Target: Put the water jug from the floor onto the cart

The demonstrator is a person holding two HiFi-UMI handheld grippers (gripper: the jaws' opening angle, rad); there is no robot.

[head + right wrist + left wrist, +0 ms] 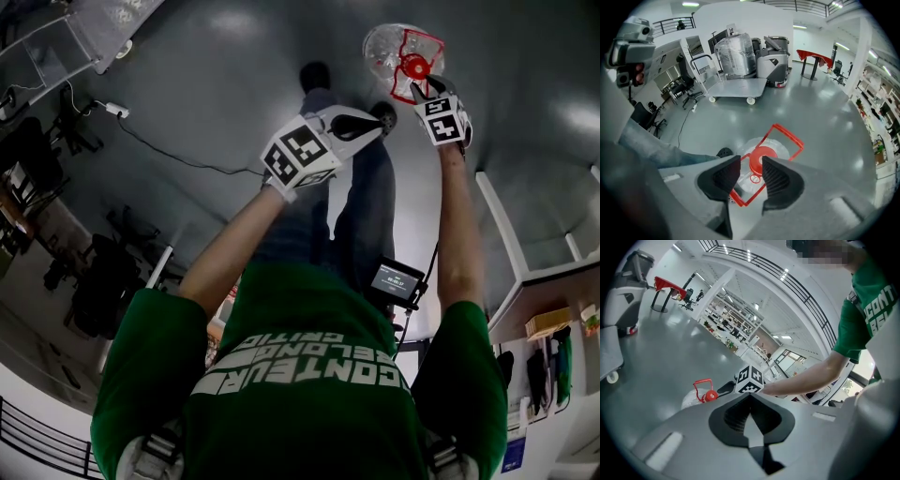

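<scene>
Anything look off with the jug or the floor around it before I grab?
Nothing stands out. The water jug stands upright on the floor, red cap on, with no puddle visible around it.

The water jug (782, 148) is clear, with a red cap (758, 161) and red handle (788, 133). The floor (820, 108) is glossy grey. The person's shirt (309, 394) is green with white lettering.

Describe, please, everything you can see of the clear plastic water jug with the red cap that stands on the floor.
The clear plastic water jug has a round, see-through body, a red cap and a thin red rectangular carry handle at its neck. It stands upright on the glossy grey floor, near the person's dark shoe. The right gripper hovers above it, jaws apart, with cap and handle showing between them; no contact shows.
</scene>
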